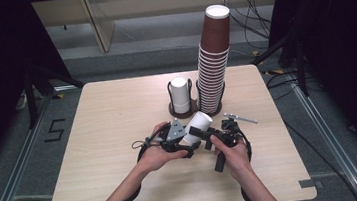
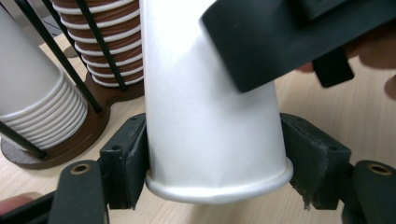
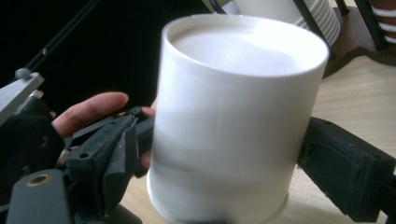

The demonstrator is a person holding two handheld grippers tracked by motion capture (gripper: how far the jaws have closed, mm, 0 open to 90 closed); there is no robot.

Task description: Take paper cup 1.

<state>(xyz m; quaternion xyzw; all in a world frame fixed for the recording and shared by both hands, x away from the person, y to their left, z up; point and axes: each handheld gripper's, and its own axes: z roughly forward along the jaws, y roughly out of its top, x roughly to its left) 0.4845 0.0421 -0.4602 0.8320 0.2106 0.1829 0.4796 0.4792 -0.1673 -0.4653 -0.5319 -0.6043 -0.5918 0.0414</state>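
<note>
While left gripper (image 2: pixel 215 158) clamps white cup (image 2: pixel 210 121) near rim, right gripper (image 3: pixel 210 158) straddles it, unclenched.

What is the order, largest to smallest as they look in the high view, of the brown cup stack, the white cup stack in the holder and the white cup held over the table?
1. Brown cup stack, clearly tallest.
2. White cup stack and held white cup: these look alike, so no ranking.

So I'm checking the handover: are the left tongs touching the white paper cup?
Touching. In the left gripper view both pads of the left tongs press the white paper cup just above its rim.
</note>
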